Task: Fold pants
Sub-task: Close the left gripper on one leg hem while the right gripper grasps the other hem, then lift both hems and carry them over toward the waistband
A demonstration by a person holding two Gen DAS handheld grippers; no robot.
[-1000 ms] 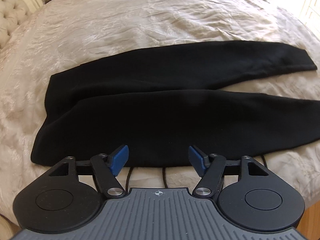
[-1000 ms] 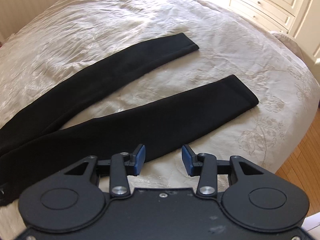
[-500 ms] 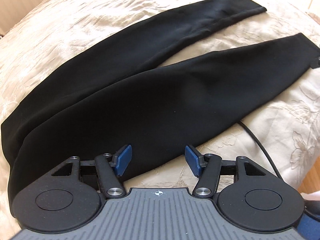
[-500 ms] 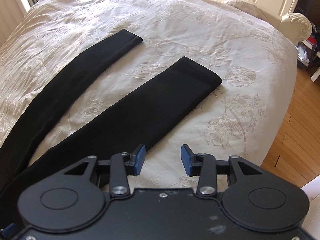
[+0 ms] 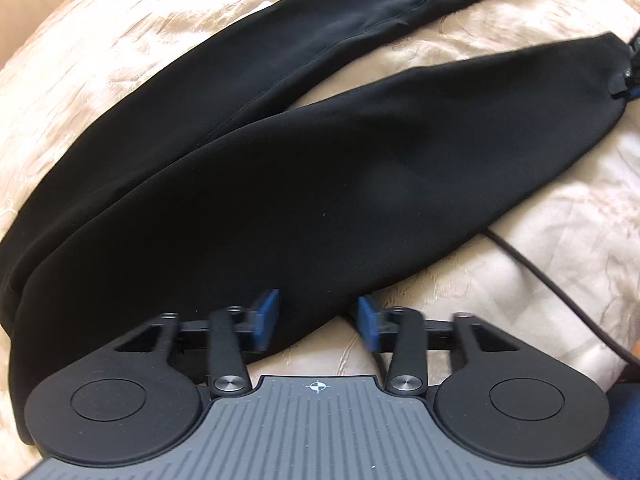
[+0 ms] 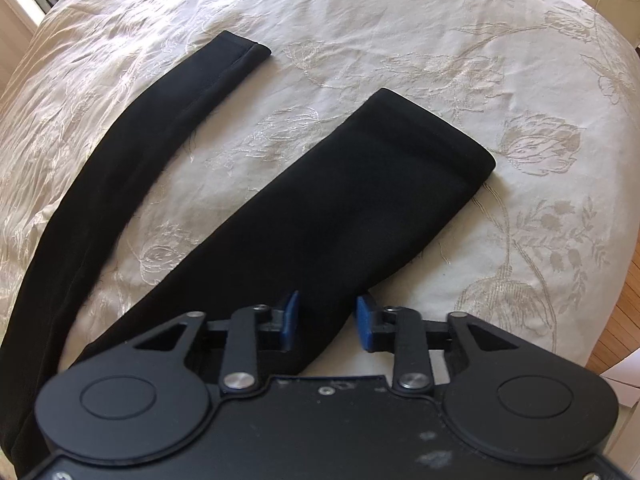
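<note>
Left wrist view: a bed (image 5: 560, 208) under a cream embroidered bedspread (image 6: 400, 20) fills both views, and the black pants (image 5: 320, 168) lie flat across it, unfolded, legs spread in a narrow V. The long axis of the pants runs from lower left to upper right in both views. The near leg (image 5: 360, 160) is the one both grippers address; the far leg (image 5: 320, 28) lies beyond it, apart from it toward the cuffs and meeting it toward the seat.

The left gripper (image 5: 318, 320) points steeply down at the near leg's closest edge, on the wide upper part of that leg. Its jaws have just been closing; they stand a little apart, with the fabric edge between them, and the pads do not visibly press on it.

The right gripper (image 6: 326, 320) sits further along the same leg, nearer the cuff (image 6: 436, 136), which lies ahead and to the right of it. Its jaws have also just been closing, are likewise a little apart, and straddle the leg's near edge without a clear pinch.

A dark cable (image 5: 540, 268) crosses the bedspread at the right.

Judging from this, the coming move is to pinch the near edge at both points and carry it away over the far leg.
</note>
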